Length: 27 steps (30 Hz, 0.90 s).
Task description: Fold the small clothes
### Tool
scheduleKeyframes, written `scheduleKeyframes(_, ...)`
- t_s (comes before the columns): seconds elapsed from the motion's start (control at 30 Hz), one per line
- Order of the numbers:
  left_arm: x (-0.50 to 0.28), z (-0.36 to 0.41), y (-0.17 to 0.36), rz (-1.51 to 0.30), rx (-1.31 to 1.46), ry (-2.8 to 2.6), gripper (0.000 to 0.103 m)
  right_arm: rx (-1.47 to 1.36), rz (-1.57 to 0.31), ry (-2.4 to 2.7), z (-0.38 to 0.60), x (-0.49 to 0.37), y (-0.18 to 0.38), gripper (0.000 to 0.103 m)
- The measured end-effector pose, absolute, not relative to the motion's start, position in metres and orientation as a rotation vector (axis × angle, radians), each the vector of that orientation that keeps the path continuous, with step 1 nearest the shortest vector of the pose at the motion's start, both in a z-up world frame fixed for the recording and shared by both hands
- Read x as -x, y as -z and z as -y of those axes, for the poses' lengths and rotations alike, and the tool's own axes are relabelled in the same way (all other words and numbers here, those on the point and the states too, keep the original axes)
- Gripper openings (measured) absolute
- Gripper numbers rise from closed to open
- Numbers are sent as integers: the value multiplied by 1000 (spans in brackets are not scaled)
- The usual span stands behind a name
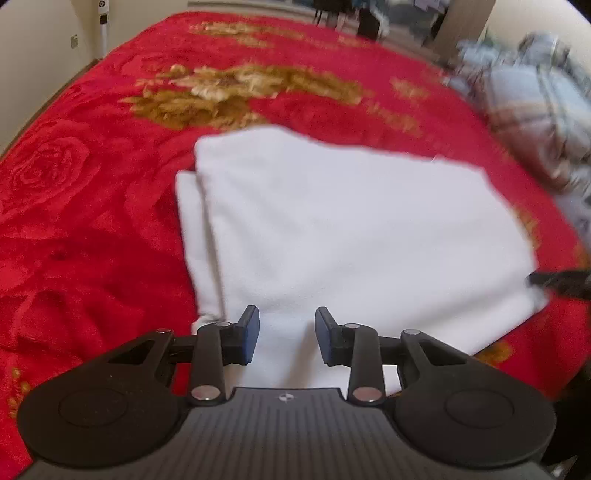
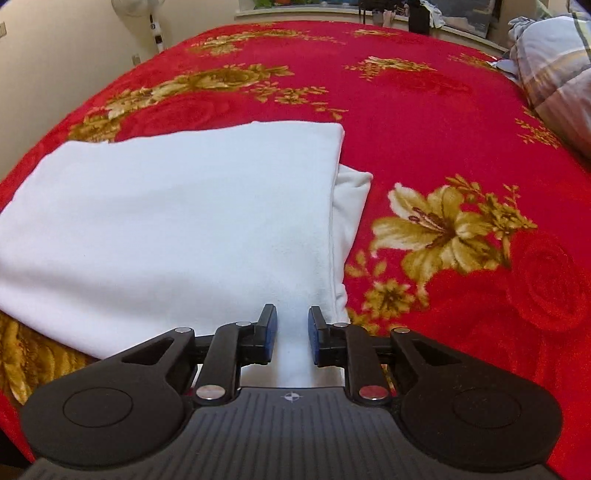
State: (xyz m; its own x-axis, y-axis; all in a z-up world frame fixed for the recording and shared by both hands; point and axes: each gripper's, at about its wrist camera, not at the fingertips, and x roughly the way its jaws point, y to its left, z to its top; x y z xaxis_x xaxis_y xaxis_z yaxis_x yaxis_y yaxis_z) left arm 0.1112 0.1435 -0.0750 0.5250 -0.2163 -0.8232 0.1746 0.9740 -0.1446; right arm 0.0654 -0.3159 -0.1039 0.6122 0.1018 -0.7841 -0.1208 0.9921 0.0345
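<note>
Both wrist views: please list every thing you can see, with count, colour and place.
garment: one, white, folded, lying flat on the blanket, a lower layer sticking out at its side
blanket: one, red with gold flowers, covering the bed
pillow: one, grey-blue plaid, far right corner of the bed
fan: one, white, by the wall at far left
left hand-held gripper: one, black with blue pads, open above the garment's near edge
right hand-held gripper: one, black with blue pads, open above the garment's near right corner
</note>
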Motion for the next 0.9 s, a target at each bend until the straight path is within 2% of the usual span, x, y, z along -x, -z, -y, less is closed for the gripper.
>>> scheduleKeyframes(0.1,-119,-143,88,-1017,16,212,37,7,-908,-125,316,-64,103,20)
scheduleKeyframes(0.23,-121,-159,79,-999,137,204,39,12,-905,-128,318,-63,102,20)
scheduleKeyframes(0.3,-120,-170,73,-983,191,175,44,10,-905,-128,318,-64,103,20)
scheduleKeyframes(0.37,-120,-183,71,-977,243,127,56,6,-905,-128,319,-63,103,20)
scheduleKeyframes(0.47,-126,-204,77,-1007,359,58,67,7,-906,-126,318,-63,102,20)
scheduleKeyframes(0.63,-130,-225,96,-1092,515,44,69,6,-907,-126,319,-63,102,20)
scheduleKeyframes(0.9,-135,-224,101,-1077,522,56,70,5,-907,-126,319,-64,102,20)
